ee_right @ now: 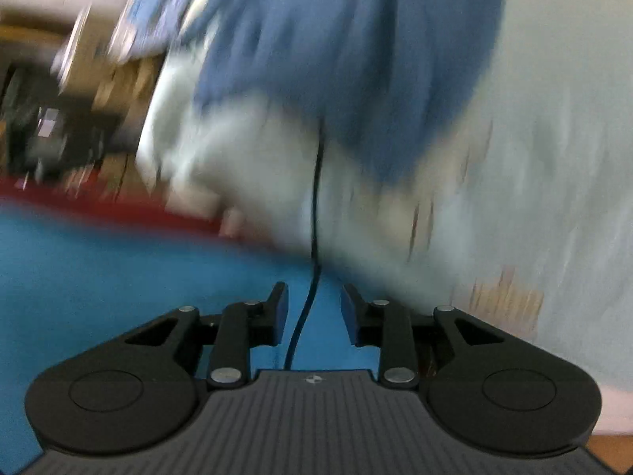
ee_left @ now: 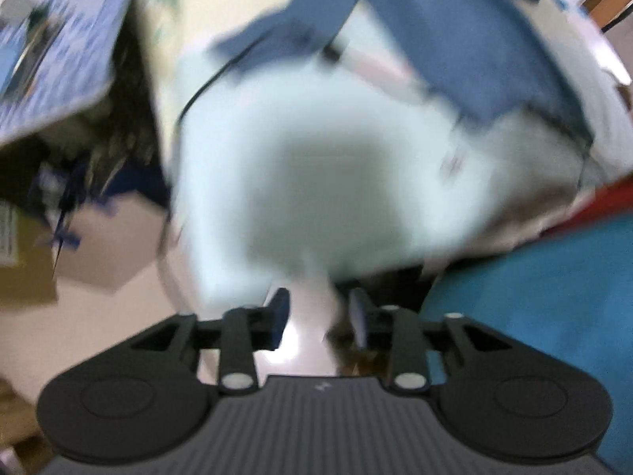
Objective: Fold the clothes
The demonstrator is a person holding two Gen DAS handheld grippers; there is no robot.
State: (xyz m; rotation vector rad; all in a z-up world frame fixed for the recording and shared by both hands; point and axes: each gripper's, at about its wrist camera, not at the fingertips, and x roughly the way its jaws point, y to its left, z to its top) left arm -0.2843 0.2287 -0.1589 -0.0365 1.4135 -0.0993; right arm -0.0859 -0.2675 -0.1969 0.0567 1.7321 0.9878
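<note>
Both views are smeared by motion. In the left wrist view a pale white garment [ee_left: 316, 182] fills the middle, and a strip of it hangs down between the fingers of my left gripper [ee_left: 318, 314]. The jaws stand apart, with a dark gap beside the right finger [ee_left: 358, 312], so the pads do not press the cloth. My right gripper [ee_right: 314, 308] is open over the blue surface [ee_right: 99, 277]. Only a thin black cable [ee_right: 314, 206] runs through its gap, untouched. White cloth [ee_right: 257, 174] lies just beyond it, under a blue denim-like fabric [ee_right: 348, 63].
Blue denim-like fabric [ee_left: 467, 39] hangs across the top of the left view. The blue surface [ee_left: 534, 316] has a red edge [ee_right: 118, 206]. Cardboard boxes [ee_left: 27, 261] and a blue patterned sheet [ee_left: 55, 47] are at the left, and dark clutter [ee_right: 51, 134] lies behind the surface.
</note>
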